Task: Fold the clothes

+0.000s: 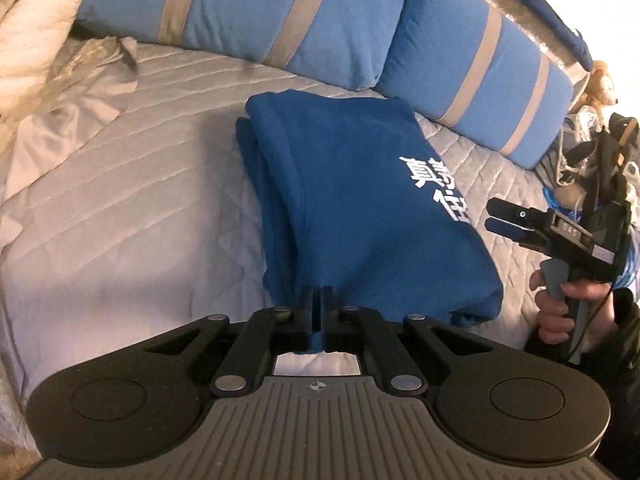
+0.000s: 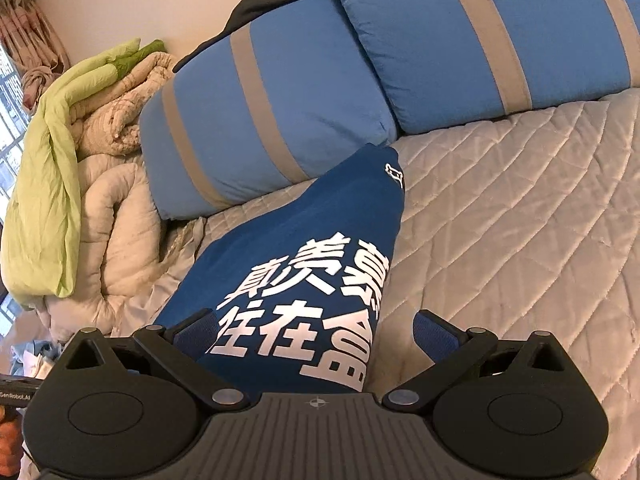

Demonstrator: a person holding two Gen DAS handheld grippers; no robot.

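at centre frame a folded blue garment [image 1: 360, 200] lies on the quilted bed [image 1: 120, 208], its near edge pinched by the closed left gripper [image 1: 317, 300] while the right gripper [image 2: 316, 340] gapes empty (any pull should stay low and even).

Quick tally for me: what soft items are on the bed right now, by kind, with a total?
Folded blue garment with white lettering: 1
Blue pillows with grey stripes: 2
Bunched beige comforter: 1
Green blanket draped on the comforter: 1
Total: 5
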